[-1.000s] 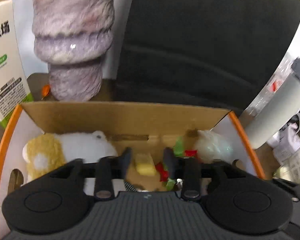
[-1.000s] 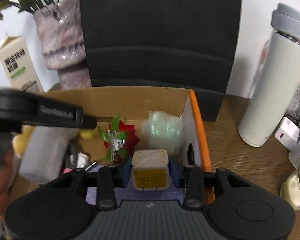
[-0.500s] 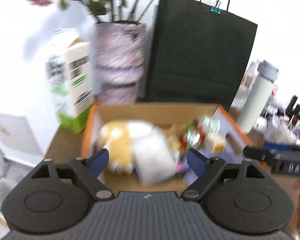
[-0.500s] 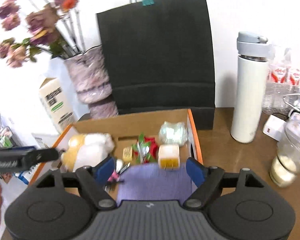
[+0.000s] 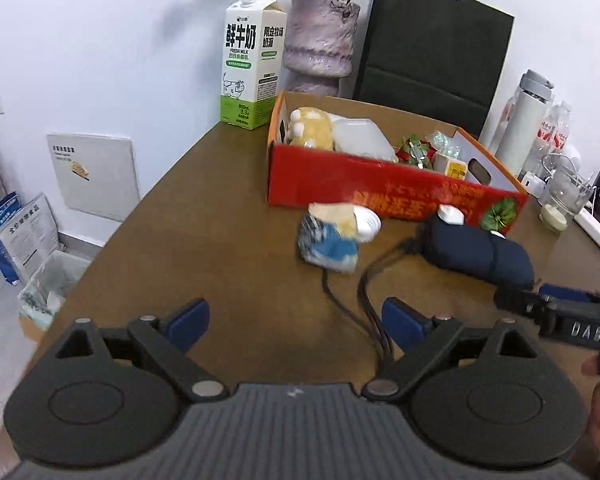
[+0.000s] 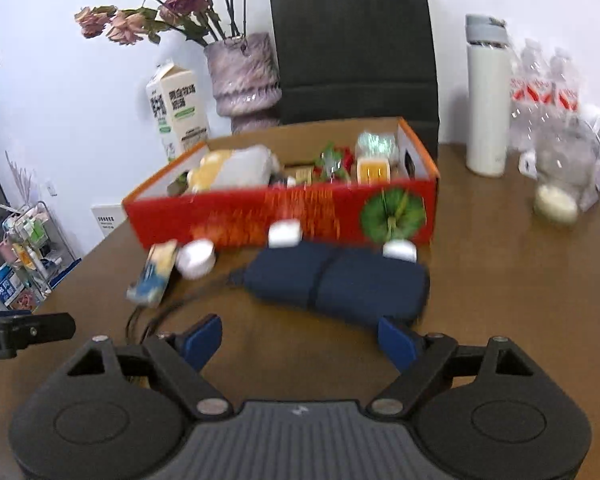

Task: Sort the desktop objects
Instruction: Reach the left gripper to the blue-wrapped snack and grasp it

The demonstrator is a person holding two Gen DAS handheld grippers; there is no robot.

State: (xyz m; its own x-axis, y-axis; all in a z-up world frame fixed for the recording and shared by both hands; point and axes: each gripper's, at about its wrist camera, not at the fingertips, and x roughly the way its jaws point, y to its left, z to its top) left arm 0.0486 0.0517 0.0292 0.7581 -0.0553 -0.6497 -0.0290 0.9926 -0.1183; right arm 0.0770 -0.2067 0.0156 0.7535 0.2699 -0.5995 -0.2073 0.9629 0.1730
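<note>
A red cardboard box (image 5: pixel 380 190) (image 6: pixel 284 216) stands on the brown table and holds a yellow plush toy (image 5: pixel 312 130), a clear plastic tub (image 5: pixel 360 138), a red-green ornament (image 5: pixel 414 150) and a yellow-white charger (image 6: pixel 374 170). In front of it lie a navy pouch (image 5: pixel 476 250) (image 6: pixel 340 280), a blue-yellow packet (image 5: pixel 330 240) (image 6: pixel 154 274), a white round lid (image 6: pixel 196 258), small white items and a black cable (image 5: pixel 364 296). My left gripper (image 5: pixel 296 320) is open and empty, back from the box. My right gripper (image 6: pixel 300 338) is open and empty, just short of the pouch.
A milk carton (image 5: pixel 252 60), a purple vase (image 5: pixel 318 46) and a black paper bag (image 5: pixel 432 56) stand behind the box. A white flask (image 6: pixel 486 96), water bottles and a glass jar (image 6: pixel 562 184) are at the right. The table's left edge drops to floor clutter.
Both grippers have opened and pulled back out of the box. The right one let go of the yellow-white charger, which now sits in the box. The left one's yellow block stays inside.
</note>
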